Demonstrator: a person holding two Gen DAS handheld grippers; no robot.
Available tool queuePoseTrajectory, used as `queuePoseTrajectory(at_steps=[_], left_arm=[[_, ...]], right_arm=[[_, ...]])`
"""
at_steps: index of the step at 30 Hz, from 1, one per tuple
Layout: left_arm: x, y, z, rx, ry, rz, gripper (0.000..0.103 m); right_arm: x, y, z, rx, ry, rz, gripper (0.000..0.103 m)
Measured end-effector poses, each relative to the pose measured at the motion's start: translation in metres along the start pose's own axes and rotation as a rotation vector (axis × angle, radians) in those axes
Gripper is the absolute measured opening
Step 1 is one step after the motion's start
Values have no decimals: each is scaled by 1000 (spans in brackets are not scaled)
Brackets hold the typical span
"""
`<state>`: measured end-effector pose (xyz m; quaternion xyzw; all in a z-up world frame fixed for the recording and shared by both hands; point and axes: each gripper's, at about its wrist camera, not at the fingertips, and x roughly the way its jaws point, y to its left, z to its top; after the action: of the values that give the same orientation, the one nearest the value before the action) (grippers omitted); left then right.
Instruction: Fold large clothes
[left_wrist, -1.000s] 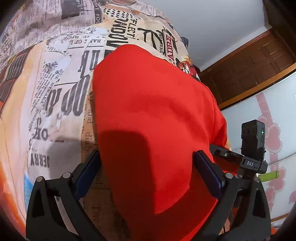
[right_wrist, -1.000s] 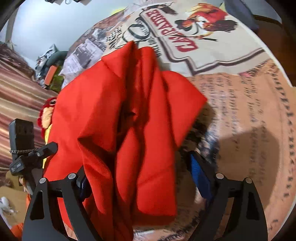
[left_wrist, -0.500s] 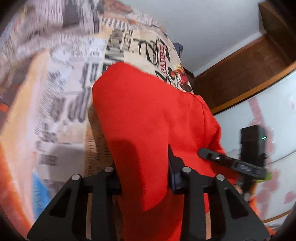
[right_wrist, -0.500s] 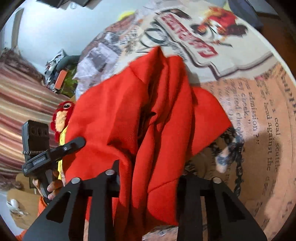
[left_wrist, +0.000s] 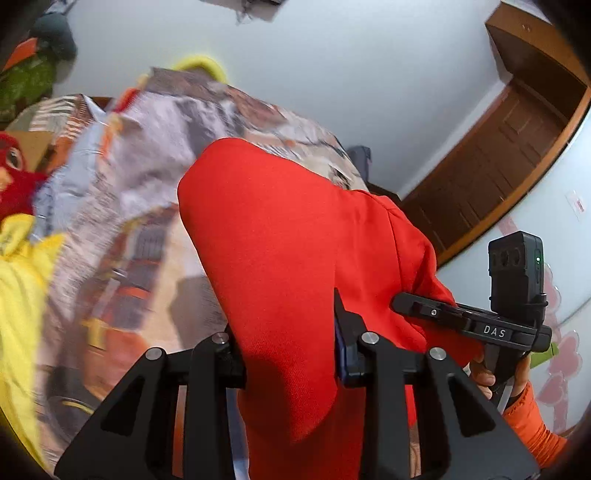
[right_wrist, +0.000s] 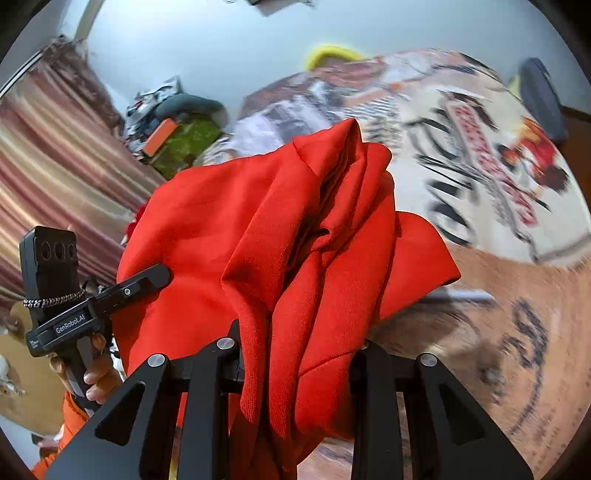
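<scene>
A large red garment (left_wrist: 280, 236) hangs bunched between my two grippers above a bed with a newspaper-print cover (left_wrist: 140, 206). In the left wrist view my left gripper (left_wrist: 288, 354) is shut on one smooth edge of the cloth. The right gripper (left_wrist: 413, 308) shows at the right, pressed into the same cloth, held by a hand in an orange sleeve. In the right wrist view my right gripper (right_wrist: 295, 354) is shut on several folded layers of the red garment (right_wrist: 303, 236). The left gripper (right_wrist: 147, 280) pokes in from the left against the fabric. The pads are hidden by cloth.
The bed cover (right_wrist: 487, 166) stretches to the right and beyond. Red (left_wrist: 14, 177), yellow (left_wrist: 18, 288) and green (left_wrist: 26, 81) plush toys lie at the bed's left side. A brown wooden door (left_wrist: 498, 166) stands at the right, and a striped curtain (right_wrist: 55, 155) hangs at the left.
Both grippers went from wide open around the red cloth to shut on it, then rose and lifted it off the bed. Both views now tilt up toward the wall.
</scene>
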<state>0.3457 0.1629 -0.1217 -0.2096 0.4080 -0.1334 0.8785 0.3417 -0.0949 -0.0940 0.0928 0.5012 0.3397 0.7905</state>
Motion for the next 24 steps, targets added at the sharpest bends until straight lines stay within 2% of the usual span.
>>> queuePoseTrajectory(at_steps=[5,10,13,17,19,20,22,24], left_arm=[[-10,60,25,-23,-7,25,32],[5,122,36,-60,32,58,32],[28,156,35,-46,57,113,33],[82,215,18,-167,162,197,34],[93,231,8,-195,175,244,47],[92,237,4,-208,159,236,49],[85,240,0,-226,144,210,53],[78,234,-2,-189,140,246,56]], right_arm=[[51,33,24,-42,11,13,23],[112,44,38,-37,57,18,23],[156,45,38,-32,94,-4,23],[222,33,35,27,192,-65,23],[240,25,30,32,209,-118,25],[241,23,28,26,202,-131,31],[239,16,25,14,200,-123,34],[234,11,23,-7,204,-132,43]])
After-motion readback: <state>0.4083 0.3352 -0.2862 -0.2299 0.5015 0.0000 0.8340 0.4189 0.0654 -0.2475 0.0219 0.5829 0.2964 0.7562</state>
